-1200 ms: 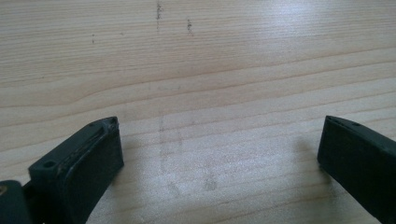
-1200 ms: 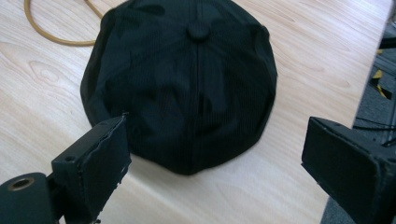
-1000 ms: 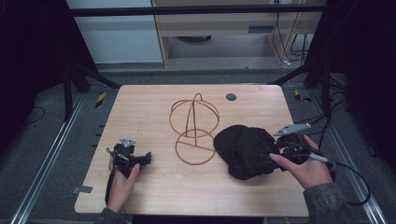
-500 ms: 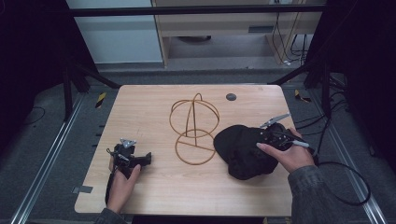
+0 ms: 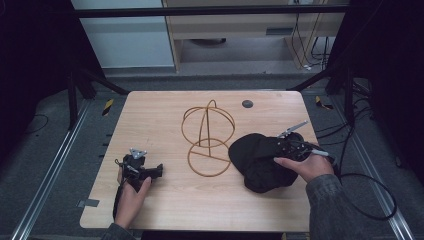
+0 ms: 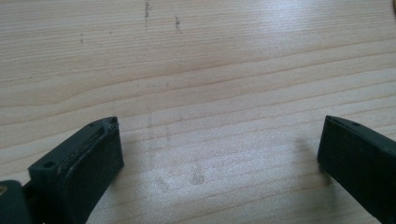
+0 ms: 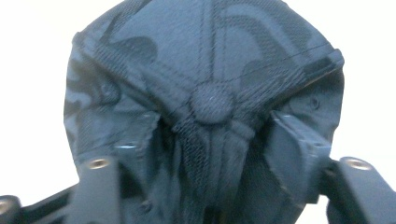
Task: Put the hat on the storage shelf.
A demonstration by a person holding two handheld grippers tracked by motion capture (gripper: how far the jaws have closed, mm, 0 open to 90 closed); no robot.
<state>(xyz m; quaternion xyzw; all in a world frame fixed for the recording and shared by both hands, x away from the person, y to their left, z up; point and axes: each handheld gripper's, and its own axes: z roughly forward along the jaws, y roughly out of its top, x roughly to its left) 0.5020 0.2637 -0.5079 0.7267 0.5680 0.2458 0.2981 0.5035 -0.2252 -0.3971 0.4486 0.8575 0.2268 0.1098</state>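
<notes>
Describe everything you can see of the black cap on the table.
The black cap is dark woven cloth, its stitched panels meeting at a round top button. It lies slumped and creased on the right side of the wooden table, just right of the wire stand. The right gripper has just been closing; its jaws pinch folds of cloth below the button.

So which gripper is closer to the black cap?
Right. The right gripper is on the black cap, jaws pinching fabric near its top button. The left gripper rests far across the table.
</notes>
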